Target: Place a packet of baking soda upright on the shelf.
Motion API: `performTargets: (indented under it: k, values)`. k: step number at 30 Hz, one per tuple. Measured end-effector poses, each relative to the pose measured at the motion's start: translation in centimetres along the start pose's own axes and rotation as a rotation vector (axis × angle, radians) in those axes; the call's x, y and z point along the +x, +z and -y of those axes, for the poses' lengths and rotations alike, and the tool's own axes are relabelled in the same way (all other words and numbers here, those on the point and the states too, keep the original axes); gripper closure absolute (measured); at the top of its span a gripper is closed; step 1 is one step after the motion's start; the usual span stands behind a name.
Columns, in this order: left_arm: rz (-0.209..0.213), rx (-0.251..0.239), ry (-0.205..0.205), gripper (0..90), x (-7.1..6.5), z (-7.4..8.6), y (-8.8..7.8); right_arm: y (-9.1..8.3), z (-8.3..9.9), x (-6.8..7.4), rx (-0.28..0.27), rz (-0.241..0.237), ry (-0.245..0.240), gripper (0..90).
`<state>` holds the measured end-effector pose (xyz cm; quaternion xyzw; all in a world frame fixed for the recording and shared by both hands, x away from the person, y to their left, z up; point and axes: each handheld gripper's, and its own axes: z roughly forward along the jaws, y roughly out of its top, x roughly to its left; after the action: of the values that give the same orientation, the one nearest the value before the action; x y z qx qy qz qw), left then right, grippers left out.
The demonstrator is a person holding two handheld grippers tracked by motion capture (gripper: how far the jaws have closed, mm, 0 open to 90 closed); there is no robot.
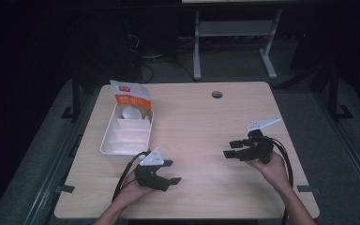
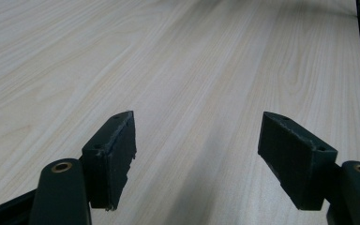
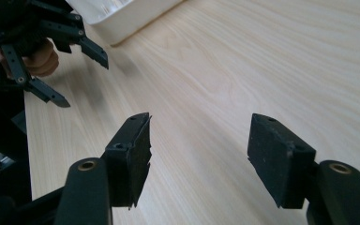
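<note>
Both tongs hang spread and empty above the desk [image 1: 206, 117], with bare wood between each pair of jaws in the two gripper views. The left tongs [image 1: 170, 172] sit low near the person's edge, jaws pointing toward the middle of the desk; the right tongs [image 1: 233, 149] hover across from them, jaws pointing back toward the left side, so the two face each other across a stretch of bare wood.

The thing nearest the work is the white tray [image 1: 107, 140], a long divided box at the left side of the desk. Its long axis runs away from the person, from the near left toward the far edge. It lies just beyond and to the left of the left tongs, near but not touching, and well apart from the right tongs. The left hand [image 1: 133, 190] is clearly the nearer one (I judge any reach for the tray falls to it). In the right gripper view the tray [image 3: 122, 16] shows at the top, past the left tongs [image 3: 82, 72].

The tray is plain white with thin cross walls making several compartments. At its far end an orange and white packet [image 1: 130, 96] leans into it, with a round white object [image 1: 132, 112] below the packet; what that object is I cannot tell.
</note>
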<state>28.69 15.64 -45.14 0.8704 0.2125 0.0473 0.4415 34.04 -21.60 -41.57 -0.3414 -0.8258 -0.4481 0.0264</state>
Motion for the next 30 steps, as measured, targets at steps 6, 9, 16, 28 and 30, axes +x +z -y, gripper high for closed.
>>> performTargets:
  k: [6,9,16,28,30]
  values:
    - [-0.001,0.002,-0.002,27.6,0.0,0.0,0.0,-0.3,1.3,0.2,0.003,0.004,0.004,38.3]
    - [-0.002,0.003,0.000,27.6,0.0,0.0,0.0,-0.3,2.0,0.0,0.002,0.006,0.015,38.4]
    - [-0.002,0.004,-0.002,27.6,0.0,0.0,0.0,-0.6,3.2,0.2,-0.012,0.020,0.021,38.4]
    - [-0.004,0.017,0.017,27.6,-0.3,0.1,0.1,-0.8,4.9,0.9,0.001,0.024,0.021,37.4]
    - [-0.006,0.027,0.024,27.7,-0.4,0.2,0.1,-0.8,5.1,1.2,-0.002,0.026,0.015,37.1]
